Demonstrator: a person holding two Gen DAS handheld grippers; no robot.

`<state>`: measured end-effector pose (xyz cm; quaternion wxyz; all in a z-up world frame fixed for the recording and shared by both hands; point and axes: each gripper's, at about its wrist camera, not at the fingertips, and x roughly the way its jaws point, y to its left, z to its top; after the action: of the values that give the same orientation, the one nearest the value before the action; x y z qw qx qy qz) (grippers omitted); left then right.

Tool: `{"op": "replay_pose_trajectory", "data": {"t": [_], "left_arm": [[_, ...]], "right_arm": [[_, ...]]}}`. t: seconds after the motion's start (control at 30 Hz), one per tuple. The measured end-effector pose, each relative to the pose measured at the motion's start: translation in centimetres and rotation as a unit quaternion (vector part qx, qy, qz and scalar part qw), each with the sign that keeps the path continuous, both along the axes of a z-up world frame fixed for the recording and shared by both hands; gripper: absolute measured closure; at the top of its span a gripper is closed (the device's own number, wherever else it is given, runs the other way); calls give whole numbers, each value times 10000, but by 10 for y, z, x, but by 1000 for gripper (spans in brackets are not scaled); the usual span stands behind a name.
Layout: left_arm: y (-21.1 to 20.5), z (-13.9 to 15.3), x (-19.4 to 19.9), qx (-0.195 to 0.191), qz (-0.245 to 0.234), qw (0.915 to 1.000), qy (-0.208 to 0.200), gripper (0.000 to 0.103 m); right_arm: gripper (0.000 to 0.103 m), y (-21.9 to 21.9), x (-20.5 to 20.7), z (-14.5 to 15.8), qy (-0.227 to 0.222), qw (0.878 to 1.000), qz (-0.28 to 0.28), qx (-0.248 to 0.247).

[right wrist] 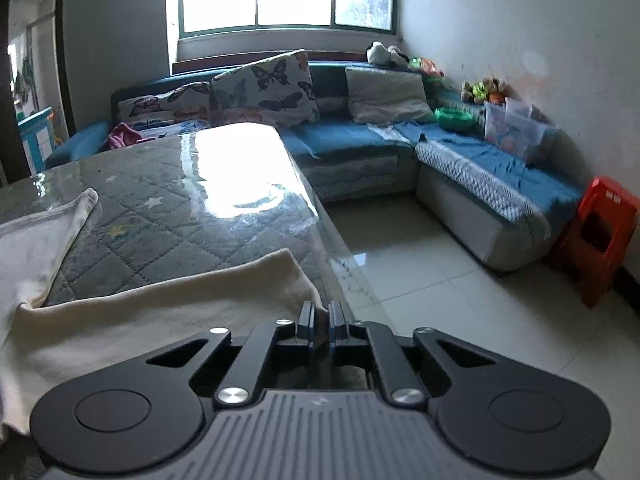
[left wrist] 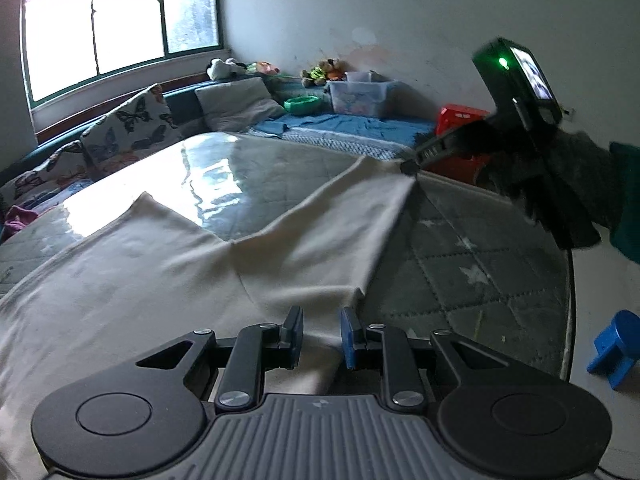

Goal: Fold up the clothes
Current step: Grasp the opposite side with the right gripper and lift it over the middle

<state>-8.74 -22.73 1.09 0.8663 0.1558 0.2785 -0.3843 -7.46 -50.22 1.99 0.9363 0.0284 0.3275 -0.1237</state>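
A cream garment (left wrist: 140,280) lies spread on the quilted grey table top (left wrist: 460,248) under a glossy cover. My left gripper (left wrist: 322,334) is open at the garment's near edge, and a strip of cloth runs between its fingers. Farther right, my right gripper (left wrist: 410,168) holds one corner of the garment raised off the table, so the cloth stretches up to it. In the right wrist view the right gripper (right wrist: 319,318) is shut on the cream garment (right wrist: 140,312) near the table's right edge (right wrist: 320,216). Another part of the garment lies at the left.
A blue corner sofa (right wrist: 352,136) with butterfly cushions (right wrist: 264,84) wraps around behind the table. A red stool (right wrist: 600,232) stands by the wall and a blue plastic stool (left wrist: 618,346) sits on the tiled floor. A person's dark gloved hand (left wrist: 580,168) holds the right gripper.
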Motion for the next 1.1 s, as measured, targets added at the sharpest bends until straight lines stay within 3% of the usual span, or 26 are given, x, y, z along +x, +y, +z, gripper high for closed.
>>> {"op": "replay_pose_trajectory", "data": {"t": [0.37,0.7,0.97,1.03,1.07,1.1], "left_arm": [[-2,-3,1,-12,-74,10000,33,80],[-5,3,6,-87,-10,10000,-18,77],[-12,-2,6,-34,-106,9999,60,74],[-13,-3,5,-32,-100,9999,71,73],[-13,-3,5,-42,-86,9999,77,73],[-12,-2,5,-58,-65,9999,90,72]], "right_arm": [[98,-1,17,-8,17,9999,89,-139],[71,-7,-10,-2,-66,9995,40,316],[71,-8,-1,-9,-122,9994,15,331],[77,-6,2,-10,-131,9995,74,291],[91,-4,3,-9,-125,9994,117,285],[93,-3,4,-8,-126,9994,148,281]]}}
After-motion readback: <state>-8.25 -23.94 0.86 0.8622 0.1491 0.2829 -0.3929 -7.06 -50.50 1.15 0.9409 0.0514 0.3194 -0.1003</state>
